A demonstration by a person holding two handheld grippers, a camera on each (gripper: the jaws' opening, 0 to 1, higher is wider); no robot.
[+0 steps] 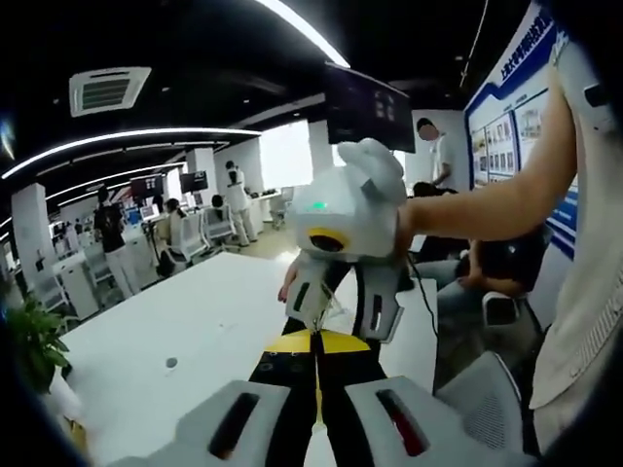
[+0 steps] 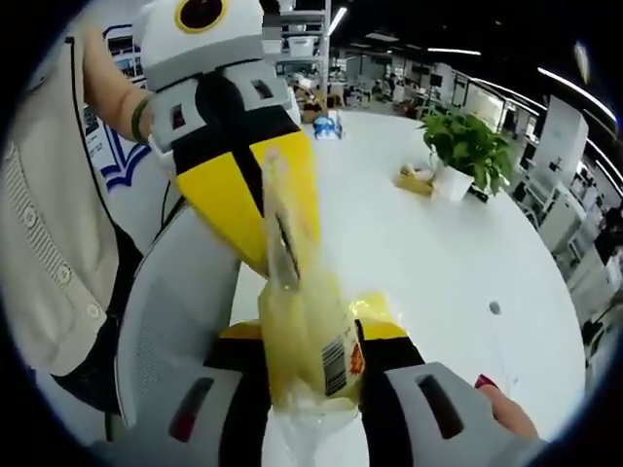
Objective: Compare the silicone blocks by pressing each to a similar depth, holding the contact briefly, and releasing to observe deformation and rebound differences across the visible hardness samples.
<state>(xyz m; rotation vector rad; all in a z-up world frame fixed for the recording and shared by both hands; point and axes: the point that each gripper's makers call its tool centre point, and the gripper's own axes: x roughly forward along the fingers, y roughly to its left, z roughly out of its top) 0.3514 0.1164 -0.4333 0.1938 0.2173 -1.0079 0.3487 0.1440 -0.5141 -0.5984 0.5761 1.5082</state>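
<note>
A clear plastic bag [image 2: 304,316] with a pale yellow content and a barcode label hangs in the air between both grippers. In the right gripper view my right gripper [image 2: 311,341] is shut on the bag's lower part. My left gripper [image 2: 275,261] reaches in from the upper left, its yellow jaws pinched on the bag's thin top. In the left gripper view my left gripper [image 1: 316,342] is shut, with a thin yellowish edge [image 1: 317,394] showing between its jaws. The white right gripper [image 1: 343,326] faces it, held by a person's hand. What is inside the bag cannot be made out.
A large white table [image 1: 195,321] lies below, with a small round mark [image 1: 171,363]. A potted plant [image 2: 467,146] and a small box [image 2: 417,178] stand on it. A grey chair back [image 2: 175,311] is close at the left. People stand at desks behind.
</note>
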